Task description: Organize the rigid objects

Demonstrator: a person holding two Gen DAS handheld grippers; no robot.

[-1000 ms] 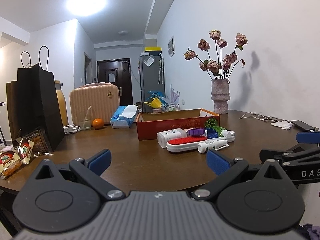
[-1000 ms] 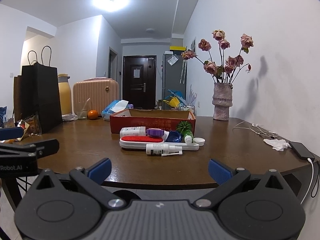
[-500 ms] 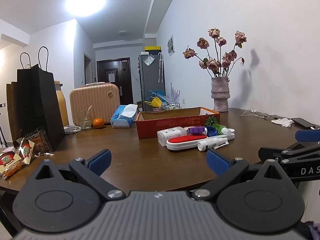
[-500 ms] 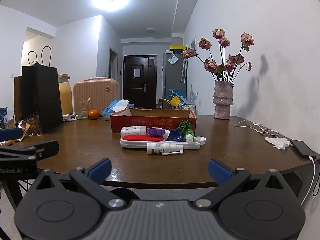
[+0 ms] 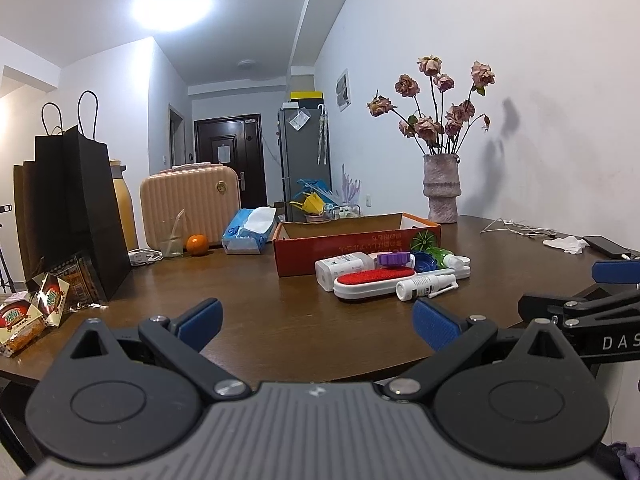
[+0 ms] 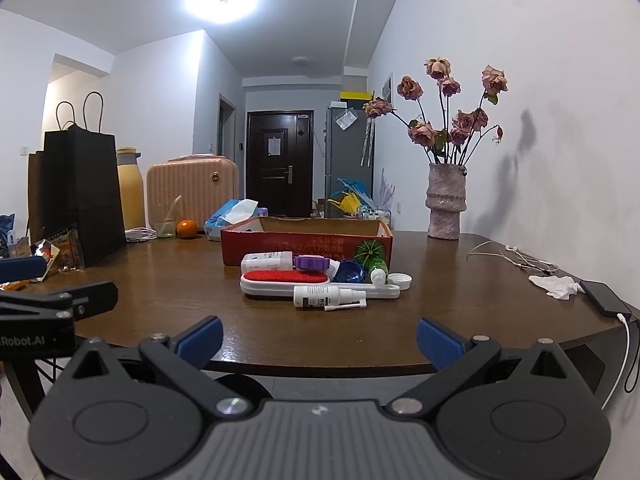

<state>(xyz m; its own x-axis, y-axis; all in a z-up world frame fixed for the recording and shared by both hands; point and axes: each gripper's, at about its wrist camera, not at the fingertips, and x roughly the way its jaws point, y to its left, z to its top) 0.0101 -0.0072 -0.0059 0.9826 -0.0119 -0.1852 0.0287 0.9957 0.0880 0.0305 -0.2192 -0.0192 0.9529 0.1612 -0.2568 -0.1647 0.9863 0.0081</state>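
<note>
Both cameras sit low at the near table edge (image 6: 320, 368), looking level across it. The left view has the pile of small items (image 5: 392, 276) beyond its right finger (image 5: 434, 326) — the right view has the pile (image 6: 320, 280) between its fingers. Both share the red box (image 5: 356, 240), vase (image 6: 446, 200) and black bag (image 5: 80, 208); each sees the other gripper at its side.

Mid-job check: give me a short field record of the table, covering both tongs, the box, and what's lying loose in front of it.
left tongs: open, holding nothing, short of the pile
right tongs: open, holding nothing, at the table's near edge
red box: open top, contents not visible
loose pile: lint brush, spray bottle, white bottle, purple cap, blue lid, green bottle, white cap
pile position: on the table, in front of the box
</note>
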